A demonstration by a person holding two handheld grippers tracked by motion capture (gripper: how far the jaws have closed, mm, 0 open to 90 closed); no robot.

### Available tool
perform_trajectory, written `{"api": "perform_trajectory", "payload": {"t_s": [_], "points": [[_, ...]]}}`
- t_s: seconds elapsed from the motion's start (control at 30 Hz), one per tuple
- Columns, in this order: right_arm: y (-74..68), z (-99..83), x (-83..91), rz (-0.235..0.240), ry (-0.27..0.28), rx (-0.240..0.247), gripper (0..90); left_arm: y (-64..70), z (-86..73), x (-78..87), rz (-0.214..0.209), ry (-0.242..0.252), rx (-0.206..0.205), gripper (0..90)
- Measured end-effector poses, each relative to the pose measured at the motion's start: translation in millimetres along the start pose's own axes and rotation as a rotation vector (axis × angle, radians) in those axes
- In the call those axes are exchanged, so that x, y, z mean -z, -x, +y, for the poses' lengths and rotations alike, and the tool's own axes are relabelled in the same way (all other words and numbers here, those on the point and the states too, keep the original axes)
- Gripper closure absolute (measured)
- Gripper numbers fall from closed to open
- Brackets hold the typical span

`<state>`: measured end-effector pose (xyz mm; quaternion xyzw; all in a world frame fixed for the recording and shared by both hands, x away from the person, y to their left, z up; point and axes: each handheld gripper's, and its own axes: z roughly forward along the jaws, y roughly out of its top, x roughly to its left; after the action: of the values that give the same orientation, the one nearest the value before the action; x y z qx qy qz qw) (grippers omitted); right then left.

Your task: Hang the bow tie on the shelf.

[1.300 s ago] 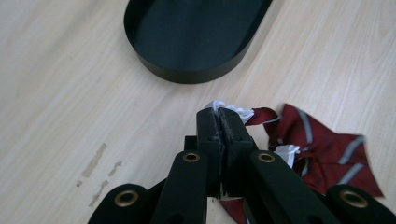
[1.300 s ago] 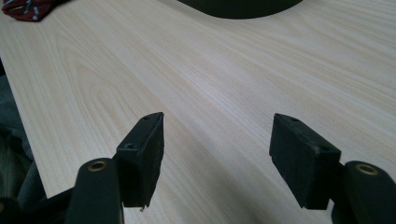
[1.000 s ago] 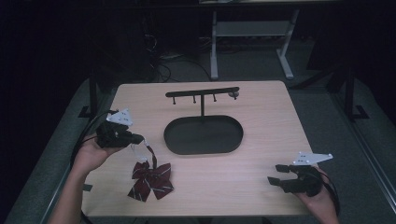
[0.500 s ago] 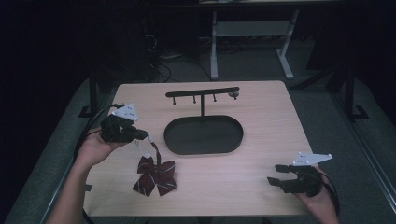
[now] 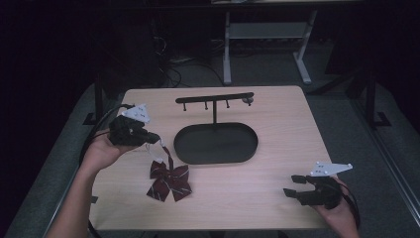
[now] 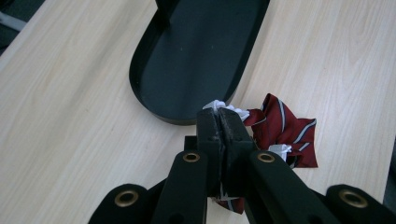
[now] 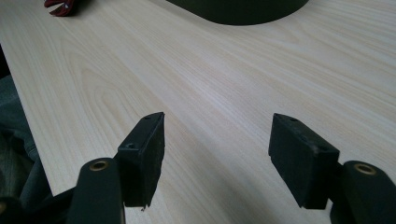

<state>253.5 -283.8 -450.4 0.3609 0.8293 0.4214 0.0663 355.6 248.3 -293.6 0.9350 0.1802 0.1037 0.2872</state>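
Note:
A dark red striped bow tie [image 5: 170, 181] with a white strap [image 5: 162, 148] hangs from my left gripper [image 5: 154, 139], its lower part near or on the table left of the black oval tray [image 5: 216, 144]. The left gripper [image 6: 223, 122] is shut on the white strap [image 6: 219, 105], and the bow tie [image 6: 283, 129] shows below the jaws. A black T-shaped stand with hooks [image 5: 214, 99] rises from the tray's back edge. My right gripper [image 5: 292, 185] rests open at the table's front right corner, its jaws [image 7: 215, 144] wide apart with bare wood between them.
The light wooden table [image 5: 287, 119] has free room to the right of the tray and along the front. A tray edge [image 7: 238, 11] and a bit of the bow tie [image 7: 60, 5] show far off in the right gripper view. Dark floor and a white desk frame [image 5: 267, 34] lie behind.
My left gripper has risen and moved toward the tray, pulling the bow tie up by its strap and to the right. The right gripper has stayed in place.

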Motion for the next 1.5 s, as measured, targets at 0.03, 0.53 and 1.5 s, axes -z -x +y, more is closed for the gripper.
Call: {"api": "perform_trajectory", "payload": {"t_s": [0.03, 0.53, 1.5], "points": [[0.4, -0.3, 0.5, 0.002, 0.002, 0.003, 35.6, -0.7, 1.5, 1.8, -0.001, 0.003, -0.001, 88.2], [3.3, -2.6, 1.3, 0.002, 0.007, -0.004, 35.6, -6.7, 10.8, 8.0, 0.003, 0.011, -0.005, 88.2], [5.9, -1.9, 1.9, 0.015, 0.013, -0.005, 35.7, -16.6, 40.0, 11.4, -0.008, 0.007, -0.033, 88.4]]}}
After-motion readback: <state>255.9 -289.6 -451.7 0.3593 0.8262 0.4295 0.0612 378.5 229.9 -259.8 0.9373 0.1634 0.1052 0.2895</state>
